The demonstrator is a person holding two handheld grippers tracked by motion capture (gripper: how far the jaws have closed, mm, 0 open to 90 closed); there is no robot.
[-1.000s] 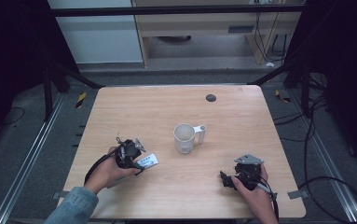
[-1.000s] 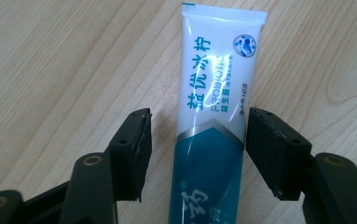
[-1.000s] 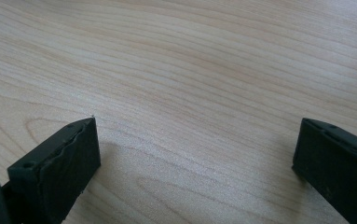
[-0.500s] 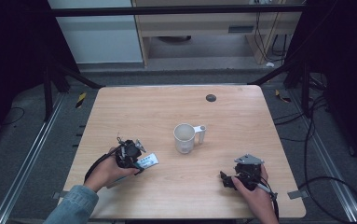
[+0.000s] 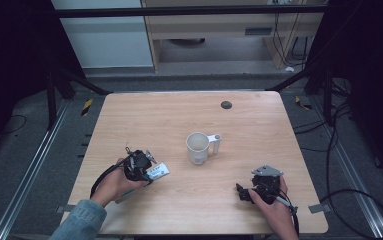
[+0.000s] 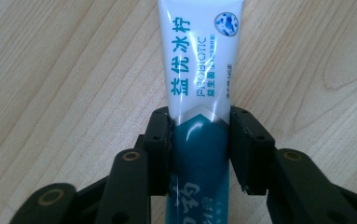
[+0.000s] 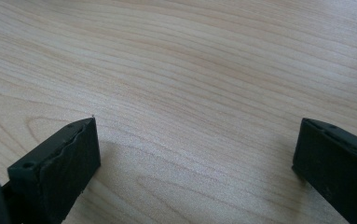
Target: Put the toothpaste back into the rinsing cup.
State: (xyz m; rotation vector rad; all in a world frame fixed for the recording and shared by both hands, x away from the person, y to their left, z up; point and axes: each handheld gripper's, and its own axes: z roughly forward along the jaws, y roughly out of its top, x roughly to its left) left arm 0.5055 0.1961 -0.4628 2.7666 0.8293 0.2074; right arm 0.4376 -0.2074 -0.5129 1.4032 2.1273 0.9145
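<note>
A white and teal toothpaste tube [image 6: 199, 79] lies on the wooden table [image 5: 144, 120], held across its middle by my left gripper [image 6: 199, 121], which is shut on it. From above, the tube [image 5: 159, 172] sticks out to the right of the left gripper [image 5: 146, 170] at the table's front left. A white mug [image 5: 198, 147] with its handle to the right stands upright at the table's middle. My right gripper [image 5: 240, 191] rests at the front right, wide open, with bare wood between its fingers [image 7: 64, 163].
A small dark round spot [image 5: 226, 104] sits near the table's far edge. Black frame posts, cables and a metal rail surround the table. Shelving stands beyond the far edge.
</note>
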